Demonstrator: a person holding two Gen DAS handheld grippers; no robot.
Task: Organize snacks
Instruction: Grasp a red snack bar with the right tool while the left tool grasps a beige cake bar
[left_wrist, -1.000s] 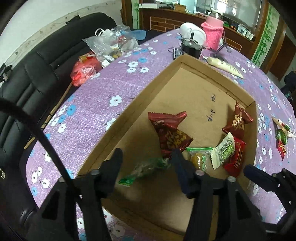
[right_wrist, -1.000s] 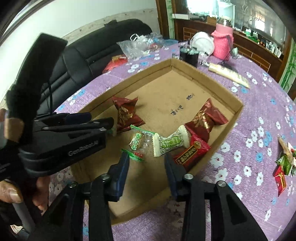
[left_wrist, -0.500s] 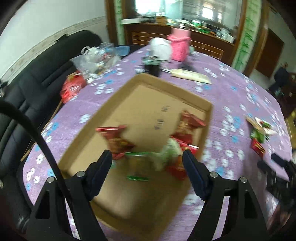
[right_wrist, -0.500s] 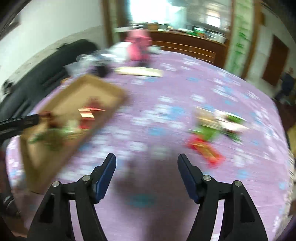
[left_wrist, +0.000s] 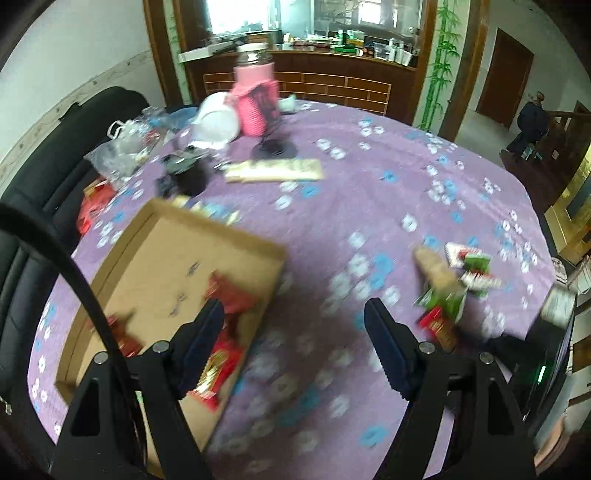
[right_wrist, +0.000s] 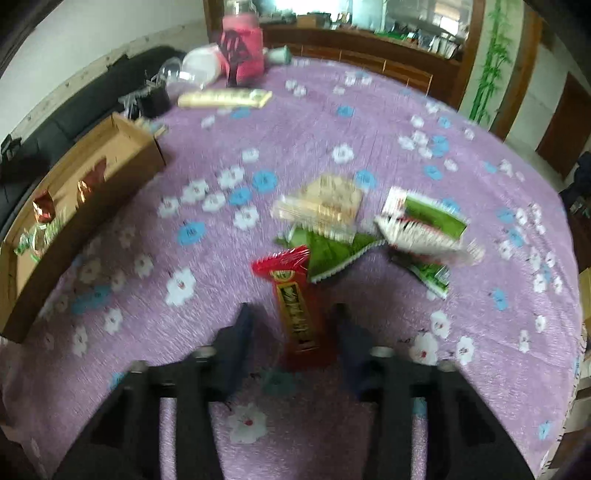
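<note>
A shallow cardboard box (left_wrist: 110, 258) on the purple flowered tablecloth holds several red and green snack packets (left_wrist: 229, 295). My left gripper (left_wrist: 293, 325) is open and empty, hovering over the box's right edge. A loose pile of snacks (right_wrist: 369, 225) lies on the cloth to the right; it also shows in the left wrist view (left_wrist: 454, 284). My right gripper (right_wrist: 295, 325) is open, its fingers either side of a red snack bar (right_wrist: 295, 306) lying flat at the pile's near end. The box (right_wrist: 122, 147) sits at the left of the right wrist view.
At the table's far side stand a pink jar (left_wrist: 255, 99), a white helmet-like object (left_wrist: 218, 122), a black cup (left_wrist: 188, 177) and a long pale packet (left_wrist: 273, 171). Plastic bags (left_wrist: 122, 147) lie by the black sofa (left_wrist: 44, 166) on the left.
Both grippers swung right, away from the box. The right gripper came down over the loose pile and now straddles the red bar. The left gripper released the green packet and moved to the box's right edge.
</note>
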